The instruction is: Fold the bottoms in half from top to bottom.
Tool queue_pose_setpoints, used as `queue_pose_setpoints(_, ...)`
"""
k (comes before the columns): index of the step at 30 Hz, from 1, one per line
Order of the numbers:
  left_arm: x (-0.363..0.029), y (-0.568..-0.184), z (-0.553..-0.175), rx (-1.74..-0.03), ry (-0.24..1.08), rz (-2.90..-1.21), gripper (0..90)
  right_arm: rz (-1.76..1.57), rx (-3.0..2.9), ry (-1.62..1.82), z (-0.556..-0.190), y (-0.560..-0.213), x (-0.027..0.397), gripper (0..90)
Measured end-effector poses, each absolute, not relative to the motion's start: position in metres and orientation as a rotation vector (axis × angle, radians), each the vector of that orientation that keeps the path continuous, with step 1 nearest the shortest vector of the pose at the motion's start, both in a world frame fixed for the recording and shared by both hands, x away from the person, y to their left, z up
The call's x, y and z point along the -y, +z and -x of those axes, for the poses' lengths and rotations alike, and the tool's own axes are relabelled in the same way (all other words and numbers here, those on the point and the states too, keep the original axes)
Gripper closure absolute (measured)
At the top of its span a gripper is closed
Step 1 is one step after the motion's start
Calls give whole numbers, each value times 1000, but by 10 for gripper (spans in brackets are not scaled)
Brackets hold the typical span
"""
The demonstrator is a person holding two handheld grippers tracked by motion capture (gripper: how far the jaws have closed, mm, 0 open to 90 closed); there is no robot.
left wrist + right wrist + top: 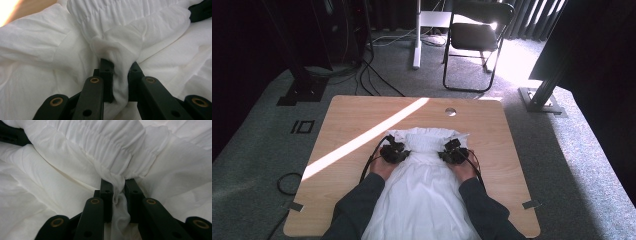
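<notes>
L gripper (120, 66): white cloth (422, 195) pinched tight, fold held betw. jaws | R gripper (119, 185): clamped on cloth by its ruffled band | cloth laid on wood table (347, 120)

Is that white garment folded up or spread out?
Partly folded: the white garment's gathered top is doubled back; the rest lies spread.

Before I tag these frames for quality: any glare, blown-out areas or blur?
High view: a sunlit stripe crosses the table, the floor by the chair is blown out, the edges dark. Left gripper view: glare top left. Both gripper views: white garment softly lit, folds legible.
</notes>
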State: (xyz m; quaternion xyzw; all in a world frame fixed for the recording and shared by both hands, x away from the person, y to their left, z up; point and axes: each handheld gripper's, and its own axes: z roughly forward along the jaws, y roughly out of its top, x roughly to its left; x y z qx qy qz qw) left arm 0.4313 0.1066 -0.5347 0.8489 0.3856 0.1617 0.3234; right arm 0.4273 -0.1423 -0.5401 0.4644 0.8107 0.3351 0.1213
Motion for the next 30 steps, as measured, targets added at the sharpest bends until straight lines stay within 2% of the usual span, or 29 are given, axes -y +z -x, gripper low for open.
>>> queue_pose_setpoints(9,-100,-528,-467,-1103,468,-2228,808,-1372,-2331,912,-469,-535,132,807)
queue_pose_setpoints(12,-108,-514,-464,-1100,439,-2156,817,-1393,-2296,999,-471,-522,138,814)
queue_pose_setpoints(18,-120,-454,-426,-970,490,-1985,820,-1246,-2197,1192,-441,-467,153,824)
queue_pose_setpoints(23,-126,-411,-377,-839,531,-1901,819,-1091,-2143,1309,-399,-423,162,826)
queue_pose_setpoints(26,-128,-408,-348,-784,525,-1922,817,-1018,-2150,1324,-369,-416,166,827)
queue_pose_setpoints(30,-132,-430,-323,-775,466,-1978,812,-980,-2203,1299,-340,-430,167,827)
